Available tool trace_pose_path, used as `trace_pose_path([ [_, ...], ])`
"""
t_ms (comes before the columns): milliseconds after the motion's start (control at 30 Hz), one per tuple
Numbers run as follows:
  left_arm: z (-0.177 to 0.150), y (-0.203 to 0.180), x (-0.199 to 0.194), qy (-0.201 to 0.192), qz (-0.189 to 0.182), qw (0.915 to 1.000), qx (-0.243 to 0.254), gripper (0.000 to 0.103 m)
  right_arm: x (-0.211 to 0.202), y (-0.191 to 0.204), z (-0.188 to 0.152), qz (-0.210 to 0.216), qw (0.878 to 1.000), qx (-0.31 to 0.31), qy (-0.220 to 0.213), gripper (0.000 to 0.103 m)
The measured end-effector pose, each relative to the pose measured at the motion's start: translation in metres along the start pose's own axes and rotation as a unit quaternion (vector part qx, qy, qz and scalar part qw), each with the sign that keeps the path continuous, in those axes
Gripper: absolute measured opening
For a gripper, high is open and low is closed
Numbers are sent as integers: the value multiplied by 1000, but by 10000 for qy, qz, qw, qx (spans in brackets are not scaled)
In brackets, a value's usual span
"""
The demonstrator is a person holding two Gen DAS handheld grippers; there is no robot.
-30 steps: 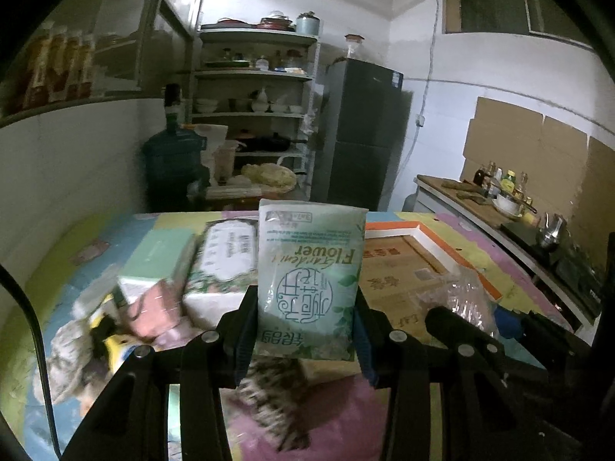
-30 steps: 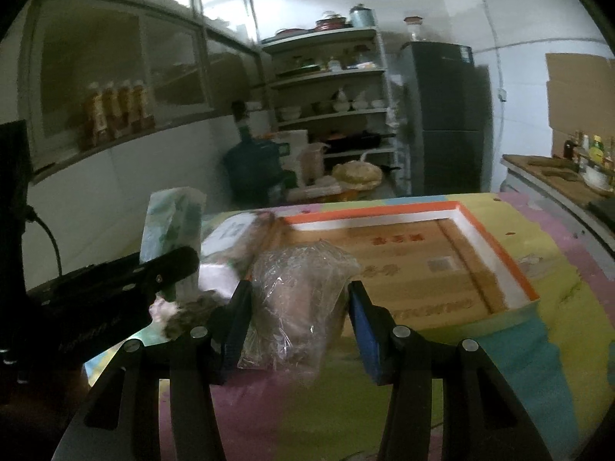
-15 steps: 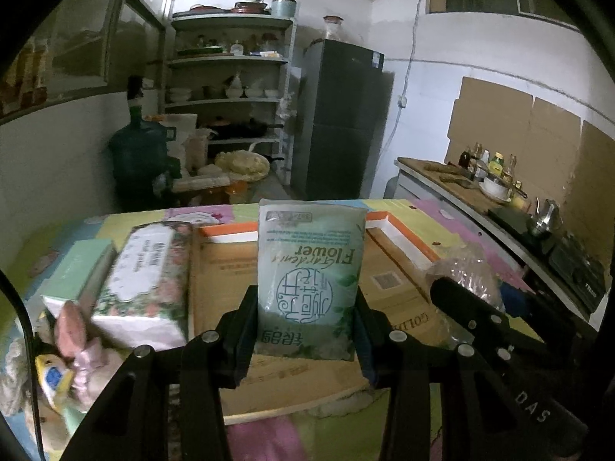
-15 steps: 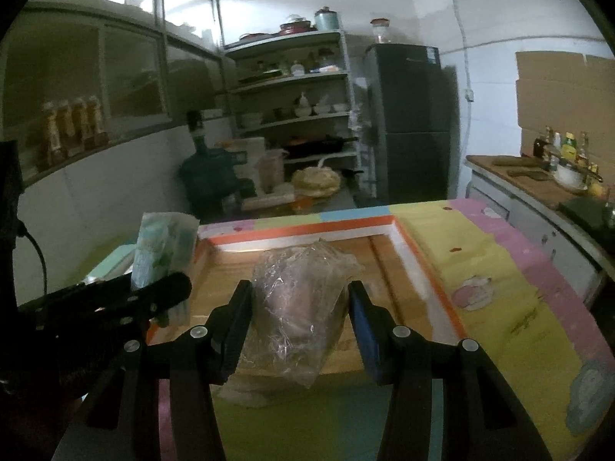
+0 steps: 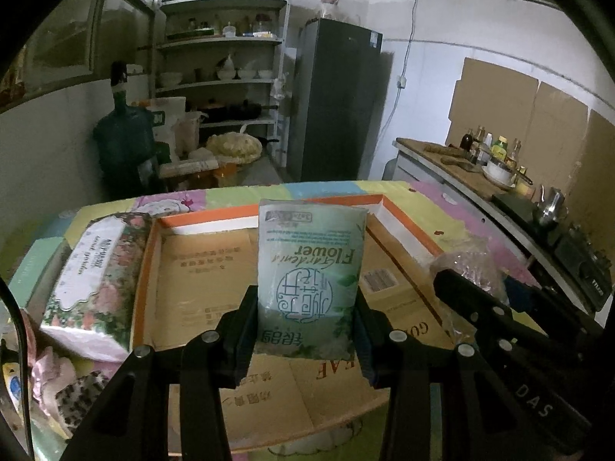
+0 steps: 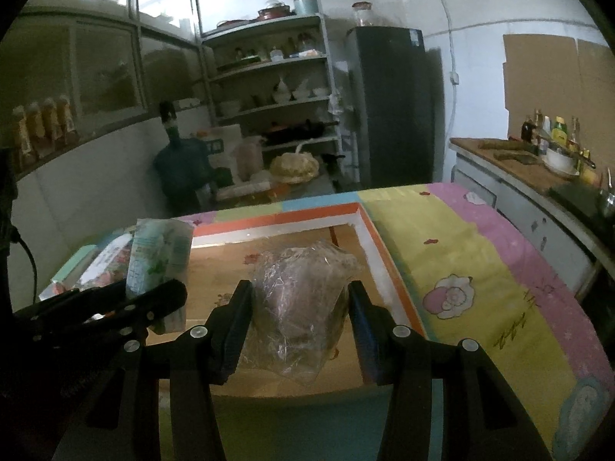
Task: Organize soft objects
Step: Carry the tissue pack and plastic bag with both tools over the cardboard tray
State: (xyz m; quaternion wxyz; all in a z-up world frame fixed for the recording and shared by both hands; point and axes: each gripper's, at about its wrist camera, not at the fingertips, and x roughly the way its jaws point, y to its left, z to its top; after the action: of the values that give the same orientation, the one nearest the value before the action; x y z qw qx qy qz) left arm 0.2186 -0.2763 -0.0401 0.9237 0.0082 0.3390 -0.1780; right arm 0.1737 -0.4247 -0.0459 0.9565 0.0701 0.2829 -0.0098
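Both loads have travelled from the clutter beside the cardboard tray [image 5: 200,269] to above its floor. The left gripper [image 5: 305,330] stays clamped on the pale green tissue pack [image 5: 309,276], held upright over the tray's middle. The right gripper [image 6: 300,307] pinches the crinkled clear bag [image 6: 303,299] over the tray's right half. Neither is set down yet — release is likely next. The floral tissue pack [image 5: 92,280] leans on the tray's left wall, still outside.
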Motion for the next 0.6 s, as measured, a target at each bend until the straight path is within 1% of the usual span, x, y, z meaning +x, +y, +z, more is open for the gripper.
trace_pose_path([
  [200,1,0,17,148,23,9999,-9,44,15,-8,1,-20,9999,22,133,51],
  [600,-4,-4,39,435,-4,9991,5,44,35,-13,-2,-80,9991,25,416,51],
])
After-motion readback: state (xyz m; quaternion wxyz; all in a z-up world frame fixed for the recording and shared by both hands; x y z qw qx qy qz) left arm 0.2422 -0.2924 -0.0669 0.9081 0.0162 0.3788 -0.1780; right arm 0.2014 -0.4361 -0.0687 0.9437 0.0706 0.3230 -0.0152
